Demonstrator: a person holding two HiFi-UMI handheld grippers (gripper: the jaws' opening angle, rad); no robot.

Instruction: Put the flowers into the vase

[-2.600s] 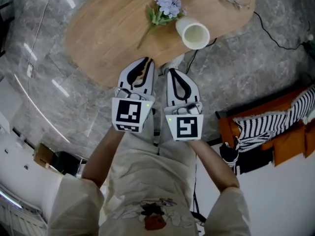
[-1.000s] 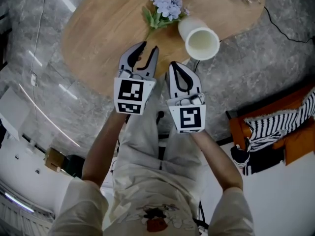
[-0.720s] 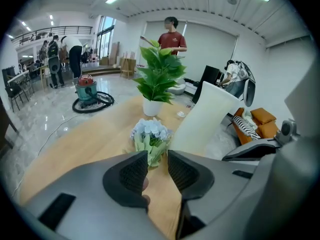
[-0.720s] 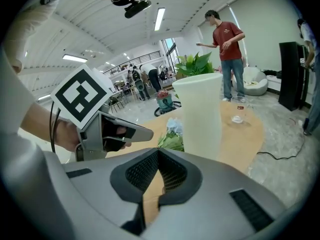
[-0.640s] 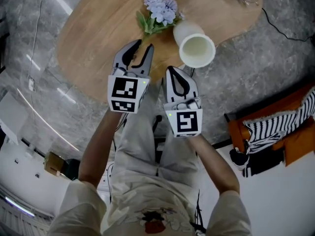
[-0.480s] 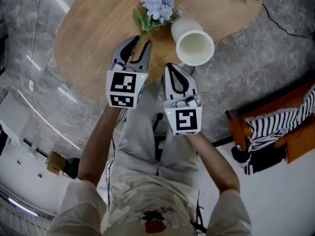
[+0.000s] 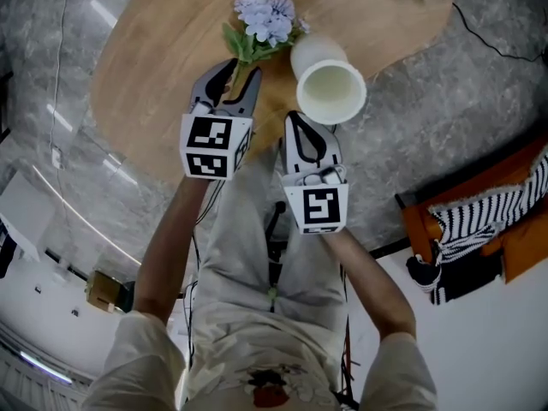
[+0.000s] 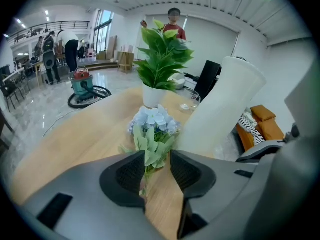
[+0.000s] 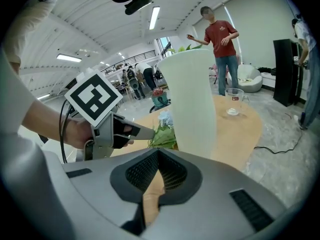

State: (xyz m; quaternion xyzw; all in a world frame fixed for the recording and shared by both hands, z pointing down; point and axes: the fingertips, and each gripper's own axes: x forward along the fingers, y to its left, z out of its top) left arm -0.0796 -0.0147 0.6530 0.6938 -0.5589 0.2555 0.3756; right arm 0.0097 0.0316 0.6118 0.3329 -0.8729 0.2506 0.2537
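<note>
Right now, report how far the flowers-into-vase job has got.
Done: nothing; the flowers lie on the table beside the empty vase. In hand: the left gripper has just been opening, its fingers either side of the stem without pinching it; the right gripper is shut and empty. Left: grip the stem, lift, drop it into the vase.

A wooden table (image 7: 145,67) is standing on a grey marble floor (image 7: 411,135). A potted plant (image 8: 159,69) and a glass (image 8: 190,99) are sitting at its far end. A cable (image 7: 492,48) is trailing across the floor. A striped cloth (image 7: 479,225) is lying on an orange seat (image 7: 514,255).
</note>
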